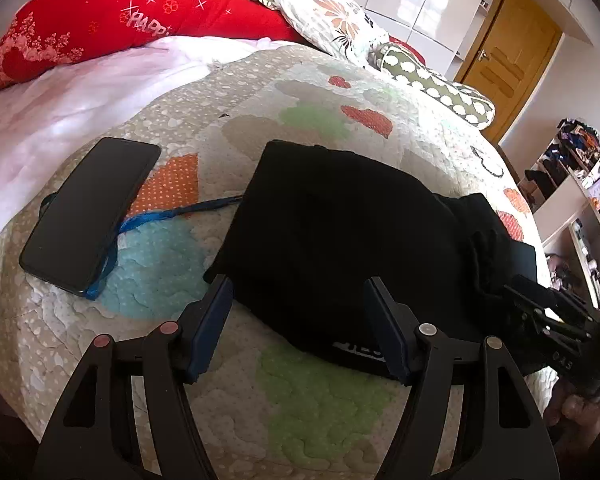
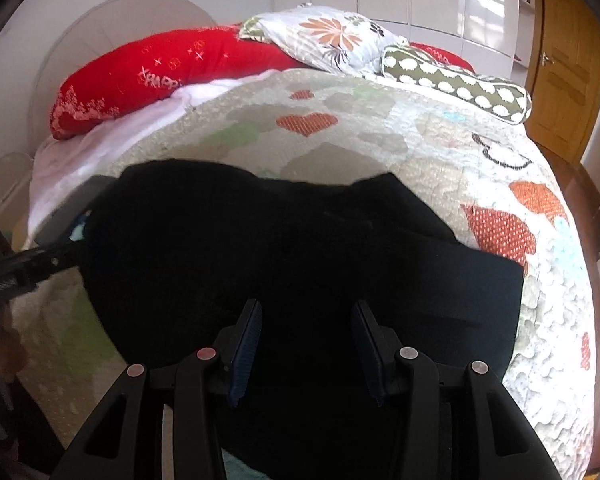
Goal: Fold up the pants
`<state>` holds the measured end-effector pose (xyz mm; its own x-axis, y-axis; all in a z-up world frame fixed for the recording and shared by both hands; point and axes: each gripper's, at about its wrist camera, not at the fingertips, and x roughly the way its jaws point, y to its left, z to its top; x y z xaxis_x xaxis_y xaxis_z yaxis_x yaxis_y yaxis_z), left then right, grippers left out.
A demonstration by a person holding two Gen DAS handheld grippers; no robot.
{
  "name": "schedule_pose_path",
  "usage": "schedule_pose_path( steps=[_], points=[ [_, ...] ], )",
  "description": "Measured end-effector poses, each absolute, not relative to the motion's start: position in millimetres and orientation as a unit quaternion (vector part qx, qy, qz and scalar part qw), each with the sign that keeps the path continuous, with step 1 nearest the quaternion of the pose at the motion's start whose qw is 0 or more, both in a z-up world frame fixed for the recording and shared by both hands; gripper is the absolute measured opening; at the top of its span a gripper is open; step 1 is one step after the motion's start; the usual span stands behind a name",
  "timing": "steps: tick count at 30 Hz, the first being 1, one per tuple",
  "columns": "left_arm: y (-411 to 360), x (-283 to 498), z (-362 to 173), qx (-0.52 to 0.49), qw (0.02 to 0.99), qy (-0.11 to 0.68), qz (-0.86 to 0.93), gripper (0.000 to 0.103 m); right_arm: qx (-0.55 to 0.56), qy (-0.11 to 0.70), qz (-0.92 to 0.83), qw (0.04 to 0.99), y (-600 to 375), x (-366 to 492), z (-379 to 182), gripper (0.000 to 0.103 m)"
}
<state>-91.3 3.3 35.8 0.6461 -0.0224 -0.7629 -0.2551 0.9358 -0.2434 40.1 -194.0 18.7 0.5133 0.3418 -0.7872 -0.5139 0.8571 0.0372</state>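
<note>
We hold both tools spread apart and empty over the bed [image 1: 100,360]. The pants [image 1: 340,240] lie as a compact black bundle on the quilt, already doubled over by the look of it, long axis running left to right across our front. The left tool [image 1: 298,326] hovers at the bundle's near left edge, one finger beside the cloth and one over it; the right tool [image 2: 306,340] sits directly above the cloth, so it is nearer to a grasp. A phone [image 1: 88,216] with a blue strap [image 1: 172,213] lies just left of the pants, limiting room there; the quilt beyond and right is free, though the bed's edge is near.
</note>
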Motion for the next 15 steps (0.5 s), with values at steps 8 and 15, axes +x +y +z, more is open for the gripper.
schedule_pose_path(
  steps=[8, 15],
  points=[
    [8.0, -92.0, 33.5, -0.176, 0.888, 0.42, 0.068, 0.068, -0.121, 0.436, 0.257, 0.854, -182.4, 33.3, 9.3, 0.045],
    [9.2, -91.9, 29.2, -0.185, 0.883, 0.425, 0.07, 0.068, -0.111, 0.431, 0.264, 0.856, -180.5, 39.4, 23.4, 0.045]
  ],
)
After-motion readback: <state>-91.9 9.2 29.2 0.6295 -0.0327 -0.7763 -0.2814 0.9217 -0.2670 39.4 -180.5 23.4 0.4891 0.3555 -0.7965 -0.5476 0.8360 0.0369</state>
